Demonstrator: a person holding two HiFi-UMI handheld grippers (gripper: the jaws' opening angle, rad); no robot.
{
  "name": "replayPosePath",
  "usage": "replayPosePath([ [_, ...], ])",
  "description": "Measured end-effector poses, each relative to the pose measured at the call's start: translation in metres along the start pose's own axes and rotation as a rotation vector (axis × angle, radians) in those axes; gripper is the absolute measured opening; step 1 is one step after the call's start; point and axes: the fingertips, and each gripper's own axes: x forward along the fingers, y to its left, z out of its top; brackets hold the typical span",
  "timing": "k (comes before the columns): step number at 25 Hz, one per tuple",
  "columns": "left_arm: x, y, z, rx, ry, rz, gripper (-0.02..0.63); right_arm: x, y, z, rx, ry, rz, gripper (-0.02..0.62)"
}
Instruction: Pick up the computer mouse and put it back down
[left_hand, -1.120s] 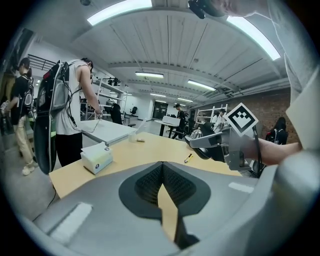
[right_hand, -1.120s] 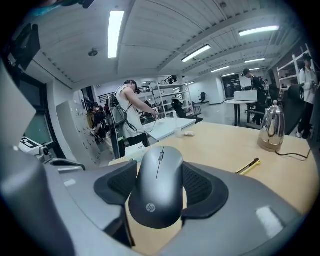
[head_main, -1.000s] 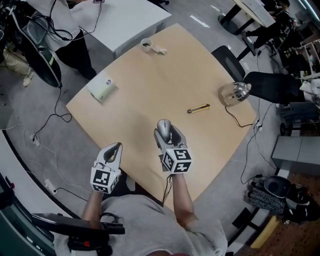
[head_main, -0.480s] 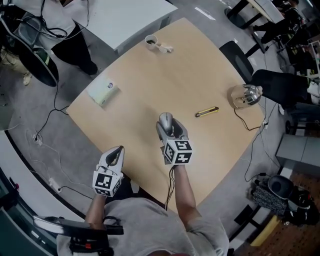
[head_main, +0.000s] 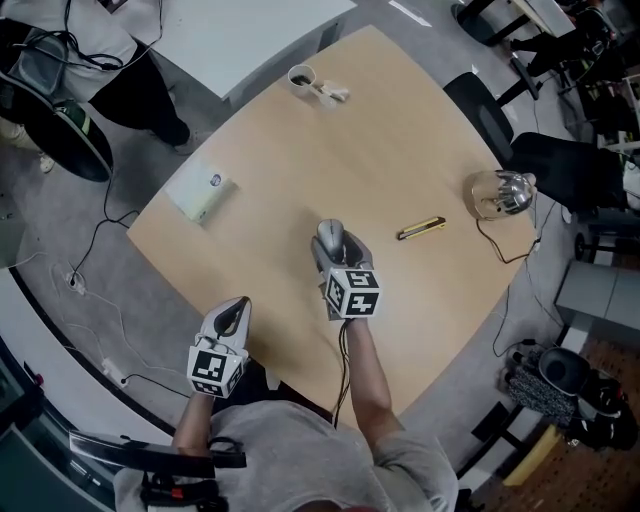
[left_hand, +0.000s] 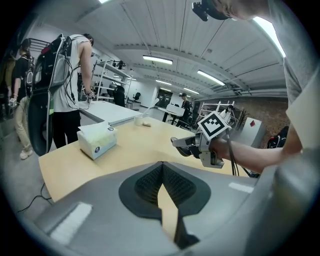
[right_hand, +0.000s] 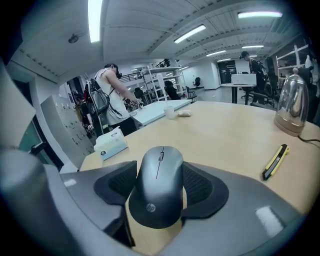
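Note:
A dark grey computer mouse (right_hand: 159, 190) sits clamped between the pads of my right gripper (right_hand: 160, 172), with its front end pointing away over the table. In the head view the mouse (head_main: 329, 236) sticks out ahead of the right gripper (head_main: 332, 246), over the near middle of the wooden table (head_main: 300, 150). It appears held slightly above the tabletop. My left gripper (head_main: 232, 312) hangs off the table's near left edge, its jaws shut and empty (left_hand: 162, 172). The left gripper view shows the right gripper (left_hand: 187, 146) from the side.
A tissue box (head_main: 203, 190) lies at the table's left. A yellow utility knife (head_main: 421, 229) lies right of the mouse, with a glass kettle (head_main: 497, 193) at the right edge. A cup (head_main: 301, 77) stands at the far edge. People stand beyond the table.
My right gripper, still holding the mouse, has drifted slightly forward and away from the yellow knife. The left gripper has stayed beside the table's edge, still shut.

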Motion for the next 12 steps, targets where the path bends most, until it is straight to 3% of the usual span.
replayPosePath([
  [12,0.013,0.019,-0.003,-0.021,0.027,0.005,0.02,0.047,-0.02,-0.013,-0.025,0.08,-0.047,0.291],
])
